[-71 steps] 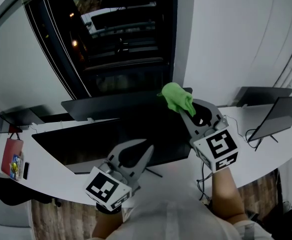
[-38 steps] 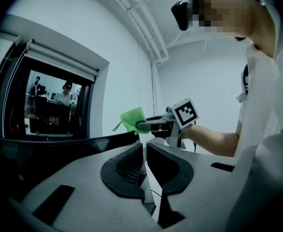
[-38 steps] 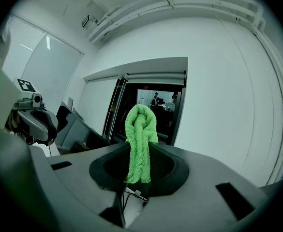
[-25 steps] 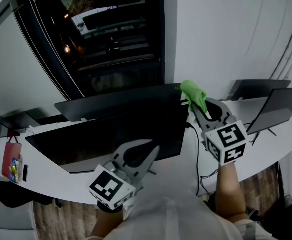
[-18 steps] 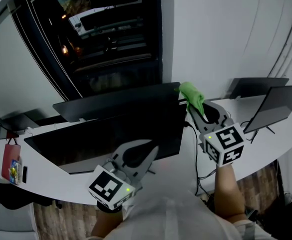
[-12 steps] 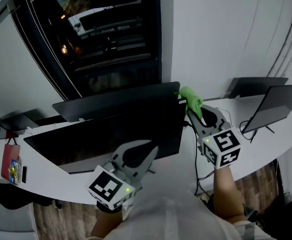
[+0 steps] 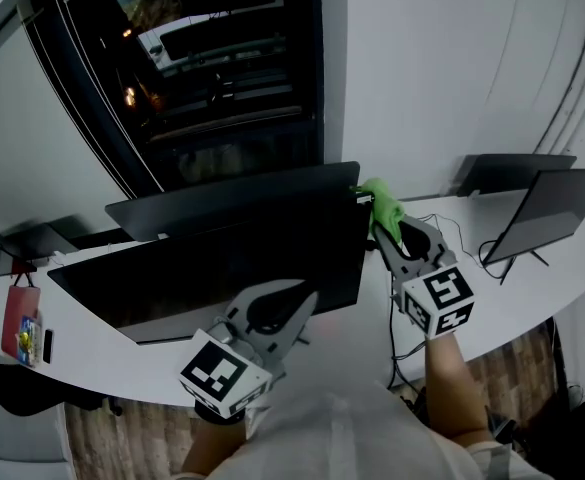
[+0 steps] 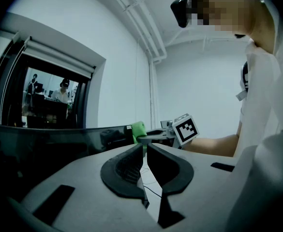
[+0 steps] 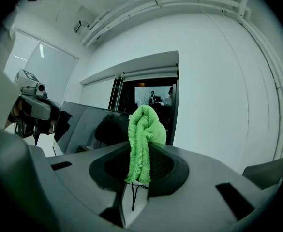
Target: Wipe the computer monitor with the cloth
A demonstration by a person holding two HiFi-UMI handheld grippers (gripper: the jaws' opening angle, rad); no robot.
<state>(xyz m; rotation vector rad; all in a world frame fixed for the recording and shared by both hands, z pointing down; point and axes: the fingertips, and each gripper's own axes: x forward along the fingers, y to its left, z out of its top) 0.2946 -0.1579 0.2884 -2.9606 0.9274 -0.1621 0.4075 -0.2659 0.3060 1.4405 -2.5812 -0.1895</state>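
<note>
A wide dark monitor (image 7: pixel 212 268) stands on the white desk (image 7: pixel 517 288). My right gripper (image 7: pixel 382 226) is shut on a bunched green cloth (image 7: pixel 381 206), which sits against the monitor's upper right corner. In the right gripper view the cloth (image 9: pixel 143 137) sticks up between the pads, with the monitor (image 9: pixel 88 124) just left of it. My left gripper (image 7: pixel 302 305) hovers in front of the screen's lower middle, shut with nothing in it. From the left gripper view its jaws (image 8: pixel 144 148) meet at the tip, and the cloth (image 8: pixel 138 131) shows beyond them at the monitor's (image 8: pixel 44 146) edge.
Two more dark screens (image 7: pixel 547 213) (image 7: pixel 507 173) stand on the desk at the right. Cables (image 7: pixel 400 318) hang off the desk below the right gripper. A dark window (image 7: pixel 222 68) fills the wall behind. A red bag (image 7: pixel 22 323) lies at the far left.
The right gripper has come down a little with the cloth, along the monitor's right edge and nearer to me. The left gripper has kept still and shut.
</note>
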